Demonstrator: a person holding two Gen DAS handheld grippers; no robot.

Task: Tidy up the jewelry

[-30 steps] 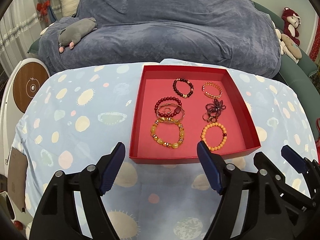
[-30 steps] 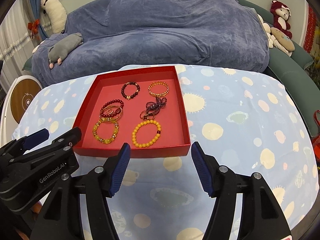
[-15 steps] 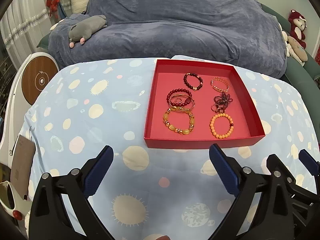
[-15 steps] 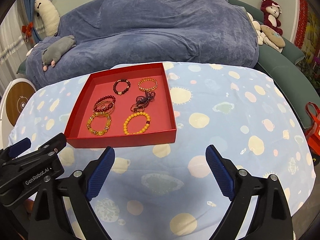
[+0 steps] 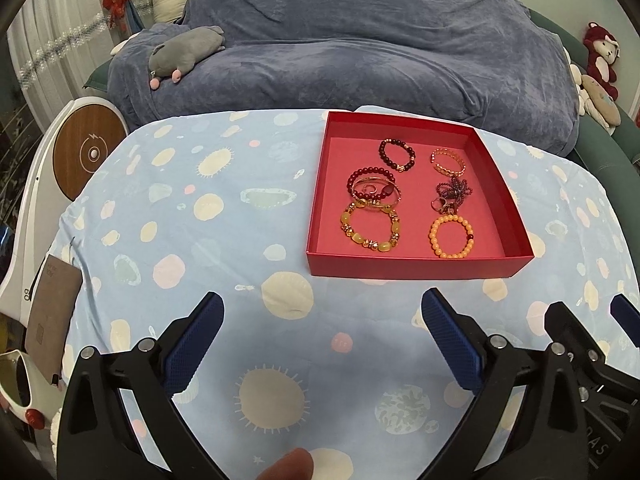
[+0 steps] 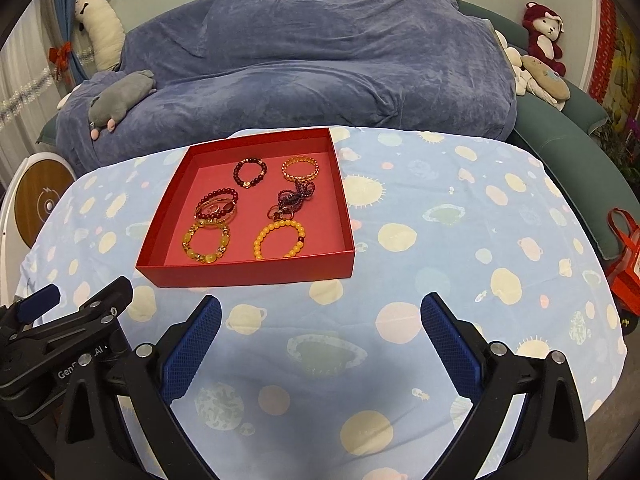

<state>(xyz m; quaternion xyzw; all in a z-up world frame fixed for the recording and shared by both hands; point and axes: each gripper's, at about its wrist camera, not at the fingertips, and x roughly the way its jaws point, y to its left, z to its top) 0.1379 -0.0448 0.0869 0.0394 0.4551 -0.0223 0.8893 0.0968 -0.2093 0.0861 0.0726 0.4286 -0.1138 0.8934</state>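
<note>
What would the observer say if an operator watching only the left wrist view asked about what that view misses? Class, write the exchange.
Operator: I see only one blue tip of the right gripper. Is it open?
Observer: Yes. The right gripper has its jaws wide apart, with nothing between them.
Operator: Is there anything past the table's right edge?
Observer: A red bag sits just beyond the edge of the table, lower than the tabletop.
</note>
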